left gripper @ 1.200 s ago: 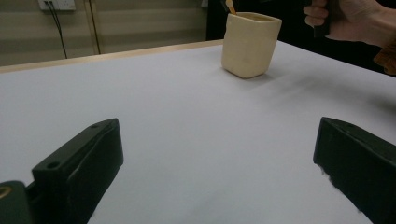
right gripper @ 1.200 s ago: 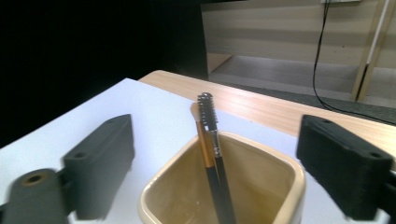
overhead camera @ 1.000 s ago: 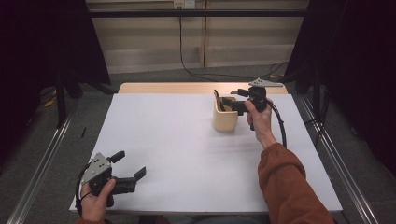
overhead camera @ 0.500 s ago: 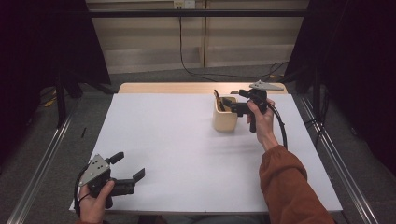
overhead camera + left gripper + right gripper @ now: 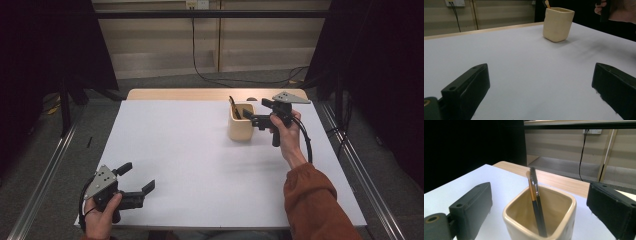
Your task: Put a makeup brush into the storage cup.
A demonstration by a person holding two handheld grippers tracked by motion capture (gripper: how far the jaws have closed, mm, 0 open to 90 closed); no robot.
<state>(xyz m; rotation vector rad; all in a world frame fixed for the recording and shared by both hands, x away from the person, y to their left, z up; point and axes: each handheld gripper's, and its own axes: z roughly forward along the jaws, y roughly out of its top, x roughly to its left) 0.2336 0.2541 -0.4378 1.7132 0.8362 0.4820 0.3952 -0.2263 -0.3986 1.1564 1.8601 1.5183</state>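
Cream ceramic cup (image 5: 541, 220) near the desk's far right edge, holding two light, stiff brushes (image 5: 536, 202); take by upper handles; right gripper (image 5: 253, 118) spread, empty.

My right gripper (image 5: 254, 114) open beside cream cup (image 5: 241, 124); left gripper (image 5: 135, 177) open, near table (image 5: 200, 165) edge.

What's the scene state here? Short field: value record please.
surface: white table
container: cream cup, upright, far right part of table
contents: two thin brushes leaning inside cup
right gripper: open, raised beside the cup's rim, jaws either side of the cup in its own view
left gripper: open, near front left edge, holding nothing
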